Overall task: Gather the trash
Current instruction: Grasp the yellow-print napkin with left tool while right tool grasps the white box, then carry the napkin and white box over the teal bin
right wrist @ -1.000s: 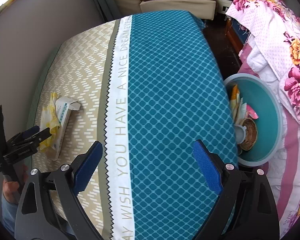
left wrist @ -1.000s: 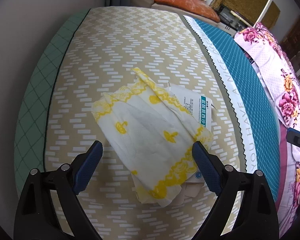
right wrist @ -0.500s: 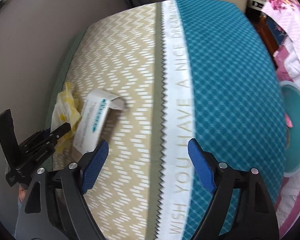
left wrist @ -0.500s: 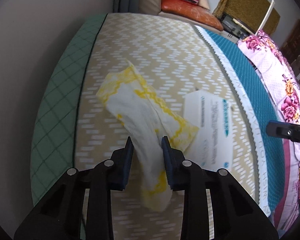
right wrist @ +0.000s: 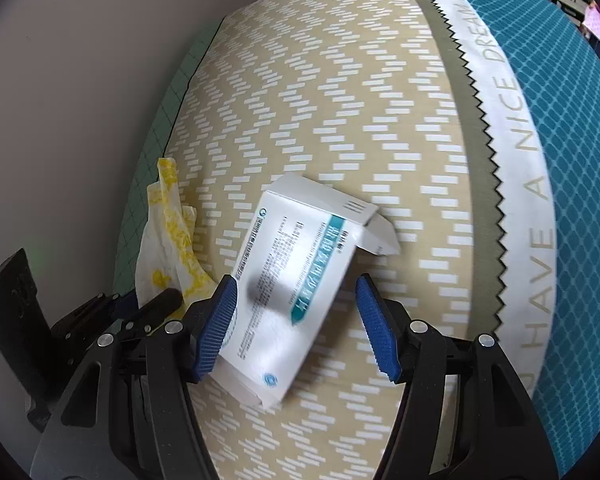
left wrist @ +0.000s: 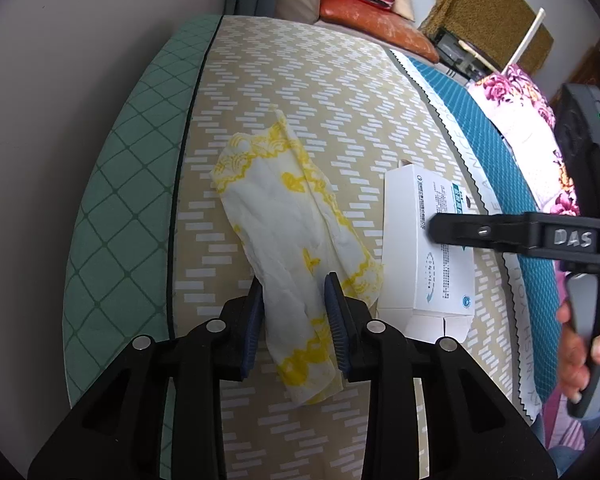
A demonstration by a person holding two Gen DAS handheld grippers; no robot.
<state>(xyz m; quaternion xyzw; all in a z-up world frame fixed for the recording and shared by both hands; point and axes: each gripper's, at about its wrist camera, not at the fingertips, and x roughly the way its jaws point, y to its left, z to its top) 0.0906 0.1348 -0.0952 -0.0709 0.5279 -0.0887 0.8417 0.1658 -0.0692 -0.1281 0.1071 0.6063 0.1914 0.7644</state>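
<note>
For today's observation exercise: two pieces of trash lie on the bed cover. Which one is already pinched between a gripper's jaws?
The yellow-patterned paper napkin, pinched by the left gripper. The white box lies between the right gripper's closing jaws; one side is not yet touching.

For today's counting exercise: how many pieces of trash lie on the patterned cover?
2. A yellow-printed tissue sits pinched in the left claw; a white carton lies beside it, between the closing right claw's fingers. More may lie outside view.
</note>
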